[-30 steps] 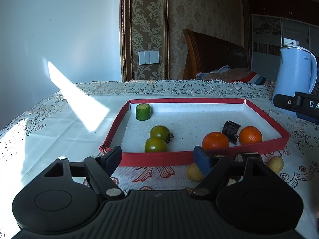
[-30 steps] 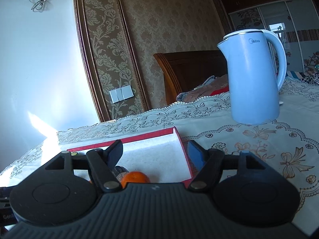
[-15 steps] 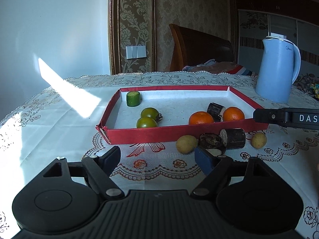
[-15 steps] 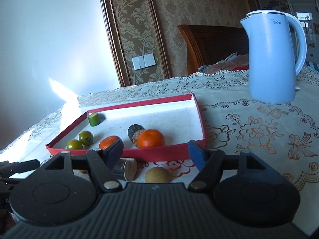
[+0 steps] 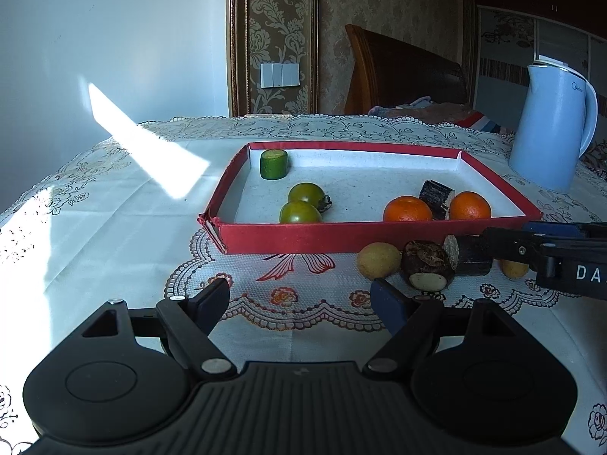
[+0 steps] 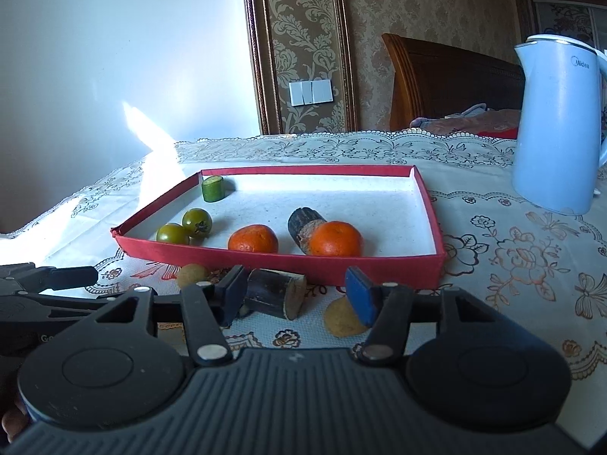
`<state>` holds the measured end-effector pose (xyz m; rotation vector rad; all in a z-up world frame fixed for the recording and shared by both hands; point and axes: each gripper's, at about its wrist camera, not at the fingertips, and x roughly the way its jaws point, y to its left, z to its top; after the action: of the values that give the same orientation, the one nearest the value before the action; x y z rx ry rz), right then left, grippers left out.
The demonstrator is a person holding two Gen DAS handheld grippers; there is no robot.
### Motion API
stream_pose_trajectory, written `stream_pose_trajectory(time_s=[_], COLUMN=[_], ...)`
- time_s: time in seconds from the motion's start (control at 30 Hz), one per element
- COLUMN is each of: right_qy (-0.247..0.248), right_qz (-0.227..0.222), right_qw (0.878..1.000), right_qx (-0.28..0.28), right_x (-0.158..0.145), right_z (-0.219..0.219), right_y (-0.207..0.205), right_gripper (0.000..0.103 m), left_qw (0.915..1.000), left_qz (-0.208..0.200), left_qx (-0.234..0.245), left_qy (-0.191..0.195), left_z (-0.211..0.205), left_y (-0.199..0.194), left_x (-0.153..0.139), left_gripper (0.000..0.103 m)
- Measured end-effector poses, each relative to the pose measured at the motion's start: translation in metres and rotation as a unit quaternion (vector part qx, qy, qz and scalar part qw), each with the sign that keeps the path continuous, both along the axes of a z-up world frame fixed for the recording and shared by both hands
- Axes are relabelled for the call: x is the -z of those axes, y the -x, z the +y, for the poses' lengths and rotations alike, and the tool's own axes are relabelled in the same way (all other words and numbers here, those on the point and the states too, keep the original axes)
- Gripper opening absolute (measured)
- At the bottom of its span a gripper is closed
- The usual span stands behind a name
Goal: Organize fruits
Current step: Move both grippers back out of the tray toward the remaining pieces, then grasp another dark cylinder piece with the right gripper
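right tongs (image 6: pixel 294 290) nearer: jaws just narrowing, apart, dark cane piece (image 6: pixel 275 294) lies between them lower centre, long axis crosswise, outside red tray (image 6: pixel 432 212). left tongs (image 5: pixel 299 299) apart, empty.

A plain pale wall (image 5: pixel 114 38) fills the left side, crossed by a slanting patch of sunlight (image 5: pixel 102 108); beside it runs a panel of brown damask wallpaper (image 5: pixel 279 19) in a dark moulded frame, with a white triple light switch (image 5: pixel 280 75) set on it; a dark wooden headboard (image 5: pixel 406 72) stands behind the table, with crumpled bedding (image 5: pixel 436 112) at its foot; farther right is a wardrobe with patterned sliding doors (image 5: pixel 531 49); the table is covered by a lace-edged embroidered tablecloth (image 5: pixel 114 227), brightly sunlit along its left side.
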<state>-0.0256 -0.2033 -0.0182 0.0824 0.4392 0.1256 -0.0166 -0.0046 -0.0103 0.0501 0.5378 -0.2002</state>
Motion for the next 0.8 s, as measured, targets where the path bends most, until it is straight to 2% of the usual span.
stream_pose_trajectory(time_s=[0.17,0.27,0.37,0.43,0.5,0.6,0.8], right_qy=[0.009,0.011,0.019,0.007,-0.005,-0.012,-0.058], right_qz=[0.015,0.028,0.038,0.045,0.050,0.051,0.056], right_qw=[1.000,0.999,0.999,0.999,0.999,0.999,0.997], right_qx=[0.015,0.013,0.013,0.014,0.013,0.009,0.001], right_x=[0.000,0.002,0.004,0.005,0.006,0.007,0.009], right_z=[0.010,0.014,0.019,0.018,0.015,0.014,0.000], right_y=[-0.011,-0.016,-0.020,-0.023,-0.027,-0.028,-0.026], right_gripper=[0.057,0.041,0.041,0.041,0.042,0.039,0.035], left_qw=[1.0000,1.0000,1.0000,1.0000,0.9998,0.9997,0.9995], left_qz=[0.002,0.003,0.003,-0.002,0.010,0.017,0.023], left_qx=[0.007,0.006,-0.005,-0.003,0.017,0.015,0.010], left_qy=[-0.002,0.003,0.005,0.007,0.007,0.006,0.018], left_z=[-0.001,0.000,0.002,0.002,-0.001,-0.001,0.003], left_y=[0.000,0.000,0.000,0.001,-0.004,-0.008,-0.009], left_x=[0.000,0.000,0.000,-0.001,-0.002,-0.001,0.000], left_gripper=[0.081,0.081,0.081,0.081,0.081,0.081,0.081])
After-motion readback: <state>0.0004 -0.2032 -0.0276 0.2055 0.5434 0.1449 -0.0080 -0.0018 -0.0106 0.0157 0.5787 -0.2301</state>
